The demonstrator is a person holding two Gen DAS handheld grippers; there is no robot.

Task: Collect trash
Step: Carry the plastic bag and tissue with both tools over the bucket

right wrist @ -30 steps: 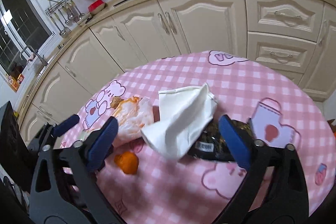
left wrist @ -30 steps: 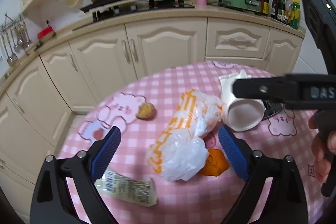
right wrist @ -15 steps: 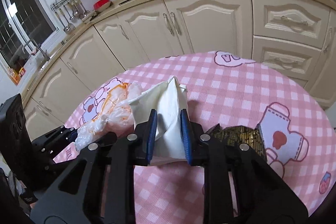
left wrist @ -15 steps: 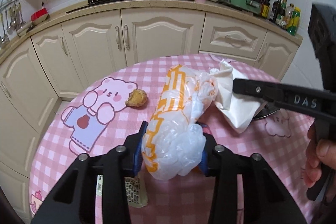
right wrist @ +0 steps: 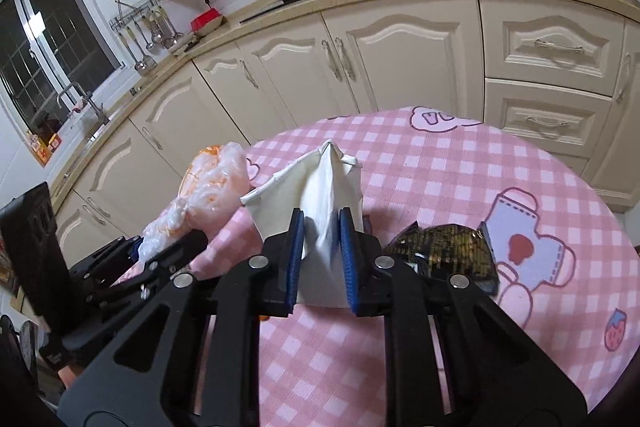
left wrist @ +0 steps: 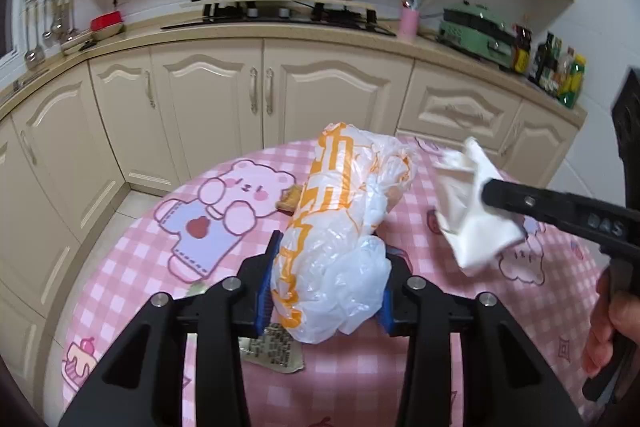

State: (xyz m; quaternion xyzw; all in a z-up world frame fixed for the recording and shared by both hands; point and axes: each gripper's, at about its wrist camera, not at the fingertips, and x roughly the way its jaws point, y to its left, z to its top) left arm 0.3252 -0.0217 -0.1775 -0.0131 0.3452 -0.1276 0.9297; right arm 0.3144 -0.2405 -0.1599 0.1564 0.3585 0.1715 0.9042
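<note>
Holding, left tongs [left wrist: 326, 285]: blue pads clamped on a crumpled white-and-orange plastic bag [left wrist: 340, 227], lifted above the pink checked tabletop [left wrist: 132, 267].
Right tongs [right wrist: 322, 255]: jaws closing, nearly together, pinching a white paper napkin [right wrist: 320, 195].
On tabletop: dark wrapper [right wrist: 444, 253] just right of them; printed packet [left wrist: 274, 349] under the bag.
</note>
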